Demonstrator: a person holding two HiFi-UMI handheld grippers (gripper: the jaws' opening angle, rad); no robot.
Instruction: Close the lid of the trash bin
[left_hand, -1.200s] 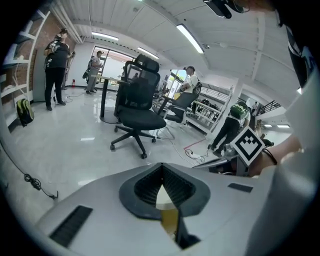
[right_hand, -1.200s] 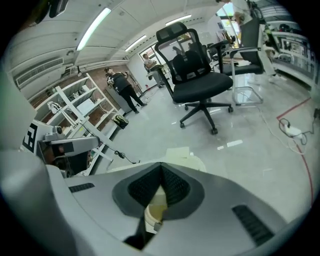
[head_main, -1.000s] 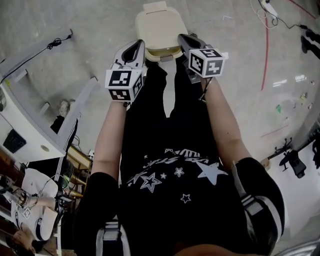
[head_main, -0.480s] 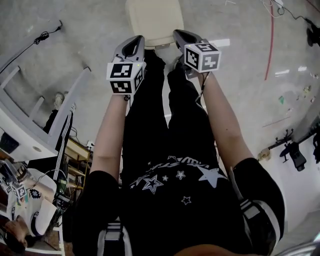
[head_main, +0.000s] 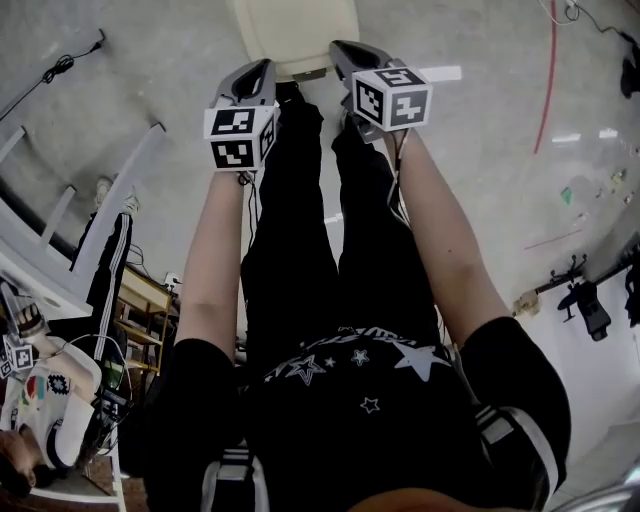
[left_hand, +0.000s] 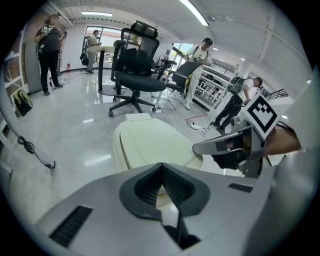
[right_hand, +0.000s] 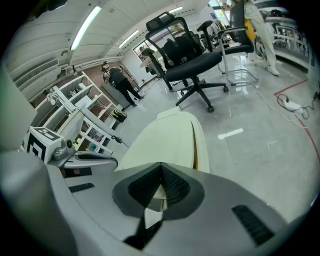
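Observation:
The cream trash bin (head_main: 297, 32) stands on the grey floor at the top edge of the head view, beyond the person's feet. Its lid (left_hand: 150, 142) lies flat on the body, and a thin dark seam shows along one side in the right gripper view (right_hand: 195, 145). My left gripper (head_main: 262, 68) is shut and empty, its tip just short of the bin's near left edge. My right gripper (head_main: 342, 48) is also shut and empty, its tip over the bin's near right edge. Whether either touches the bin I cannot tell.
A black office chair (left_hand: 134, 62) stands behind the bin. Several people stand further back. White shelving (head_main: 60, 240) runs along the left. A red cable (head_main: 548, 80) lies on the floor at the right, and a black cable (left_hand: 35, 150) at the left.
In the head view the bin has slid toward the top edge and is now partly cut off. Both grippers have moved up the frame with it and stay shut.

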